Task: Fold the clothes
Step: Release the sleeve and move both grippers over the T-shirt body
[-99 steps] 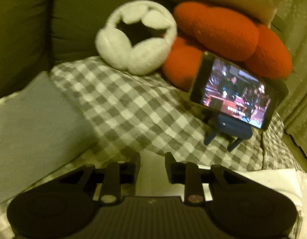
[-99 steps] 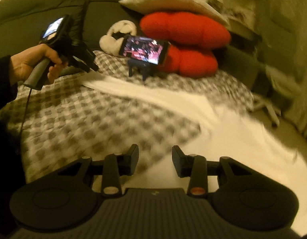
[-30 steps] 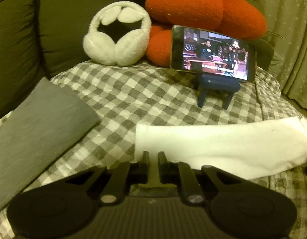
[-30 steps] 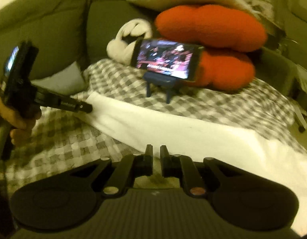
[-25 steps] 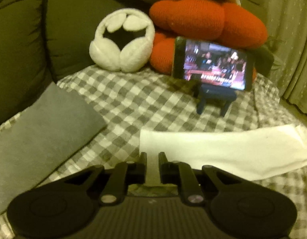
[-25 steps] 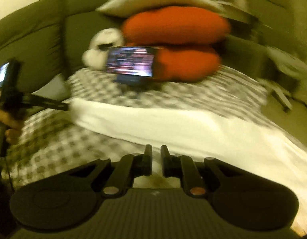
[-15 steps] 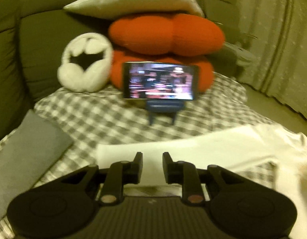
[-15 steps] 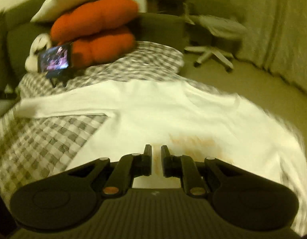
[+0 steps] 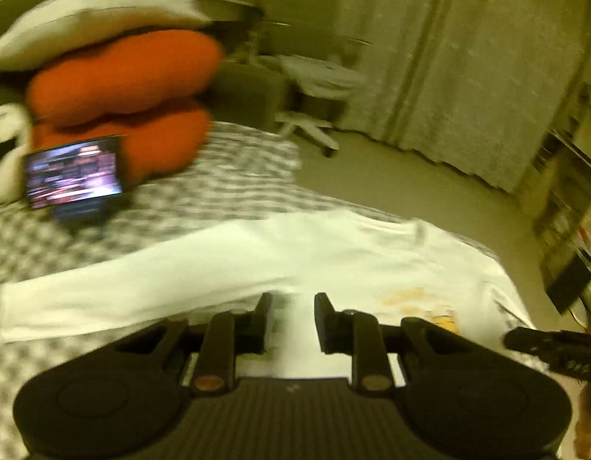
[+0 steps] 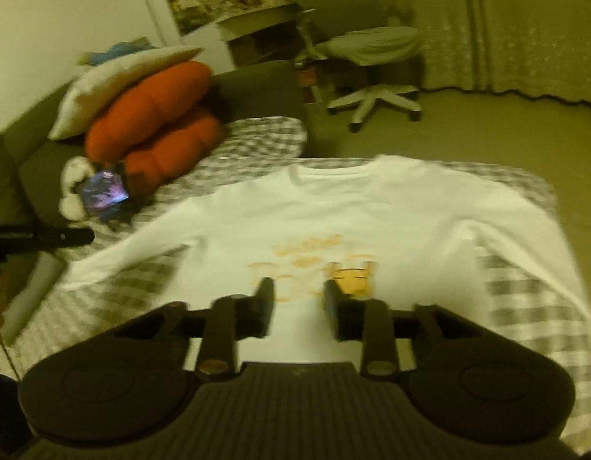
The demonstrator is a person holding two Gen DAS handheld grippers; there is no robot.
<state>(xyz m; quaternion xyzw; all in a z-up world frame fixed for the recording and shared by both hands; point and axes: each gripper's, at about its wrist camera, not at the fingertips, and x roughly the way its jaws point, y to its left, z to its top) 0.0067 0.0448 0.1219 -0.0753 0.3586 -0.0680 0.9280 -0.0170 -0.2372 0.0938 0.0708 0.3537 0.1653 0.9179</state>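
Both grippers, left gripper (image 9: 289,316) & right gripper (image 10: 299,304), were opening w/ nothing held, so the white shirt (image 10: 372,207) near the bed's (image 10: 257,134) edge could've slid off.

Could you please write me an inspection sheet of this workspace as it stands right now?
Surface: grey-and-white checked bedspread over a bed or sofa.
Job's things: white long-sleeved shirt spread flat, print up, both sleeves out; no fold made yet.
Clutter: phone on a stand playing video, orange cushions, pale pillow on top of them, white plush.
Grippers: left claw and right claw both opening above the shirt, nothing between the jaws.
Cables: a thin line at the right-wrist view's lower left edge, too blurred to tell.
Surroundings: office chair, curtain, bare floor.
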